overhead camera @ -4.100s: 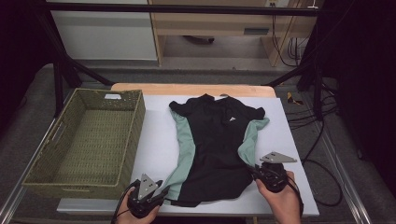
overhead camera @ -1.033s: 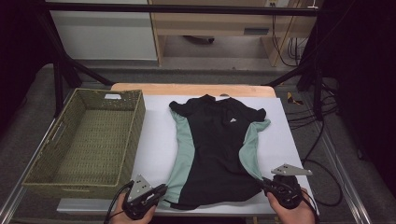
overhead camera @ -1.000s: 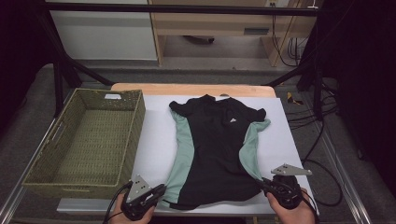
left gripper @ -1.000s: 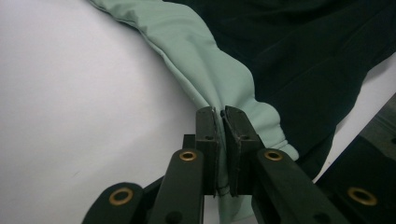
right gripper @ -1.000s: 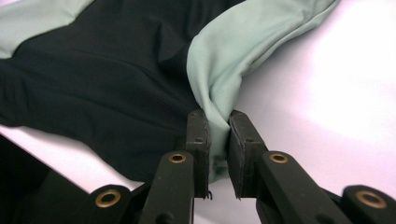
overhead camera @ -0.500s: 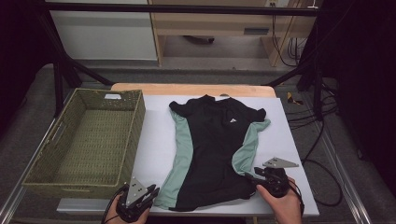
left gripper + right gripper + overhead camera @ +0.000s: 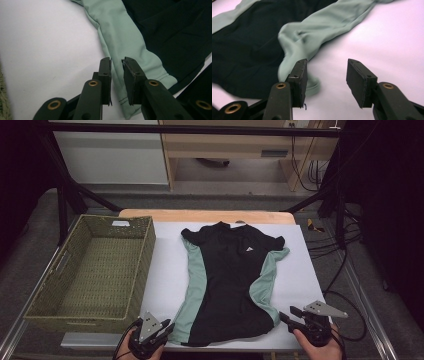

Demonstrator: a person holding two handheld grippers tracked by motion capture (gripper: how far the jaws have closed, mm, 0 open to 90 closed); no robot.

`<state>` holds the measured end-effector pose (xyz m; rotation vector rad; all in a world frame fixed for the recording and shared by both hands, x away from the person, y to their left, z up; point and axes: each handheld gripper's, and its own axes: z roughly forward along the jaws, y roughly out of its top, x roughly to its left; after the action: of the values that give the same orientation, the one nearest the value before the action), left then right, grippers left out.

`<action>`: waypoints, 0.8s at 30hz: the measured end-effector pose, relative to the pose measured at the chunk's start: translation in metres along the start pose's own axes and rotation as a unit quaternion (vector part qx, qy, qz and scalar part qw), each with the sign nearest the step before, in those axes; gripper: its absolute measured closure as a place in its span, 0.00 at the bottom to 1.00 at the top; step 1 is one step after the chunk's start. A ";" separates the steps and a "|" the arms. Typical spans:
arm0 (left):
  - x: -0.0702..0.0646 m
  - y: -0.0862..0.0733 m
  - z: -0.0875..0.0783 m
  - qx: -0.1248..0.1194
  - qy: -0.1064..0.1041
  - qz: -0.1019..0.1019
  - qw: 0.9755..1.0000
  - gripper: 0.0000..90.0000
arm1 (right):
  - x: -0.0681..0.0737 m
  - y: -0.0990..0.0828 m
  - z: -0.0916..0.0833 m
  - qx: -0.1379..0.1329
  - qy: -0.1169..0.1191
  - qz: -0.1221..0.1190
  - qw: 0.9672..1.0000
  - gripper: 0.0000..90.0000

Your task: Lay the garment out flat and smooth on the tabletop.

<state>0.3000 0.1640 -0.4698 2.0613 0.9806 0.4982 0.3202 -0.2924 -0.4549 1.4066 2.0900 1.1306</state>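
Since a second ago, right gripper (image 7: 289, 316) has shifted inward toward the hem corner of the shirt (image 7: 230, 285) and its jaws have been opening; left gripper (image 7: 167, 329) has kept its place at the near-left hem, its jaws easing apart a little.

Left gripper, own view (image 7: 117, 75): jaws stand a narrow gap apart, with the mint-green side panel (image 7: 130, 60) of the shirt's hem running through the gap. Pads do not visibly press on the cloth; no grip seen. Black body of the shirt lies just beyond and to the right of these jaws.

Right gripper, own view (image 7: 327, 77): jaws clearly apart, bare white table (image 7: 387, 37) between them. Bunched green hem corner (image 7: 297, 42) sits just beside the left jaw, possibly brushing it; nothing held.

Farther out in the high view, the shirt lies flat, collar away from both grippers, hem nearest them, spanning the space between the two. Beyond and to the left of the left gripper stands the woven green basket (image 7: 60, 285), apart from the shirt. Hand (image 7: 320, 351) grasps the right gripper at the near table edge.
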 end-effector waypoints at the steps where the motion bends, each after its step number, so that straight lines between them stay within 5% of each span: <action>1: 0.000 0.000 0.000 0.000 -0.002 -0.001 1.000 0.85 | 0.002 -0.001 0.001 0.004 0.007 0.000 1.000 0.56; 10: -0.007 -0.002 0.009 0.013 -0.013 0.007 1.000 0.77 | 0.009 0.002 0.032 0.043 0.039 -0.019 0.998 0.61; 14: -0.006 -0.002 0.011 0.019 -0.012 0.007 1.000 0.76 | 0.014 0.006 0.045 0.066 0.027 -0.031 0.997 0.70; 17: -0.005 -0.002 0.011 0.019 -0.012 0.006 1.000 0.76 | 0.013 0.009 0.046 0.071 0.018 -0.033 0.997 0.84; 24: -0.004 -0.002 0.010 0.019 -0.010 0.006 1.000 0.75 | 0.010 0.009 0.043 0.069 0.022 -0.030 0.997 0.97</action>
<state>0.3031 0.1564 -0.4776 2.1029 0.9733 0.4673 0.3507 -0.2645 -0.4731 1.3800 2.2643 1.0202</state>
